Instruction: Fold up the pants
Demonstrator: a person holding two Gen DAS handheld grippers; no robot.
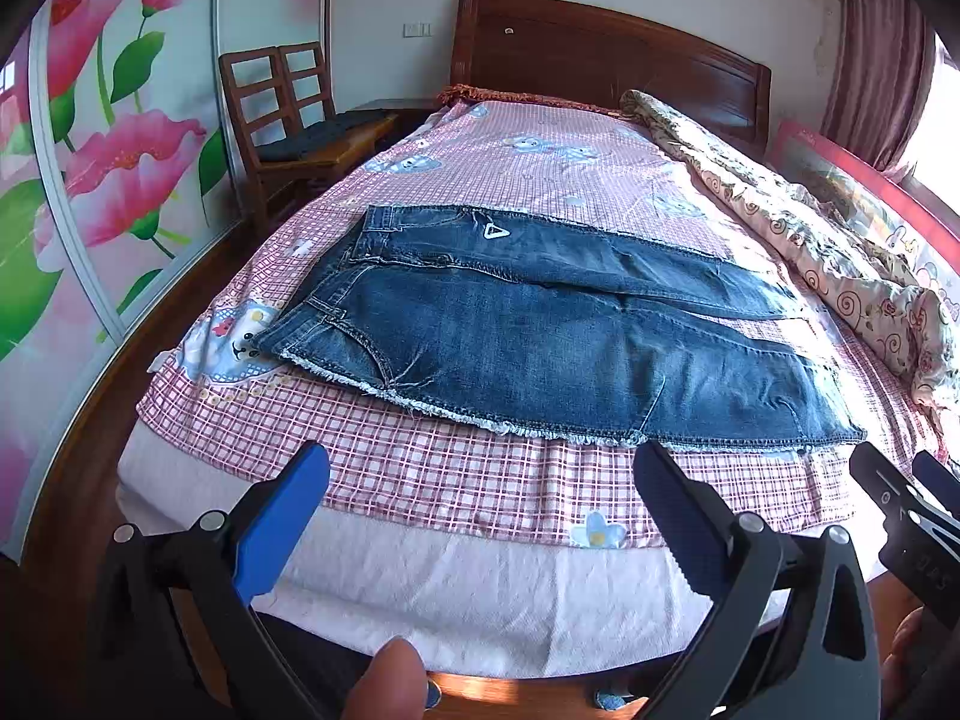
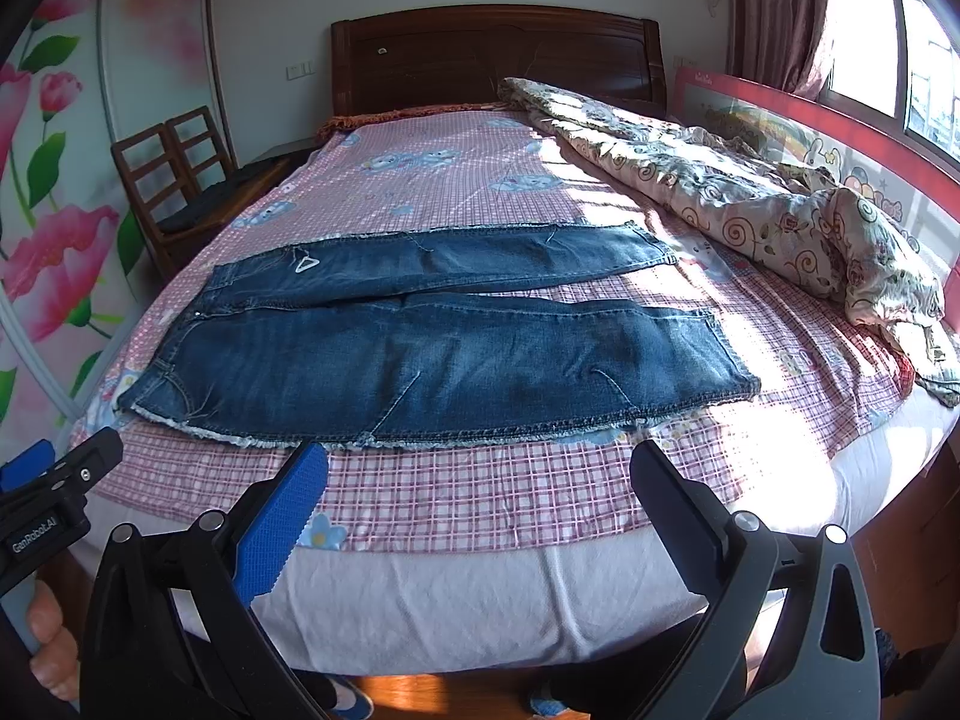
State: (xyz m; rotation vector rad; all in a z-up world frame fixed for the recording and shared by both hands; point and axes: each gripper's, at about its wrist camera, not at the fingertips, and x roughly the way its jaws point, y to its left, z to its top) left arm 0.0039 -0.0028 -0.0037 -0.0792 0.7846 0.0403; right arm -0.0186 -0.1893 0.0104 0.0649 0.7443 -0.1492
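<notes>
My left tool [image 1: 480,480] and right tool [image 2: 480,480] both gape wide, holding nothing. Jeans [image 2: 432,348] lie flat just ahead, untouched. Both hover side by side over the bed [image 2: 420,600] edge.

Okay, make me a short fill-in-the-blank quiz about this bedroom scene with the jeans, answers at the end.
1. The jeans lie spread flat on the ____.
2. Both the left gripper and the right gripper have their jaws ____.
3. The waistband of the jeans points toward the ____ chair.
4. A crumpled floral ____ lies along the bed's window side.

Answers: bed; open; wooden; quilt

"GenRobot.AI" on the left tongs' [image 2: 60,468] black body, near edge
</notes>
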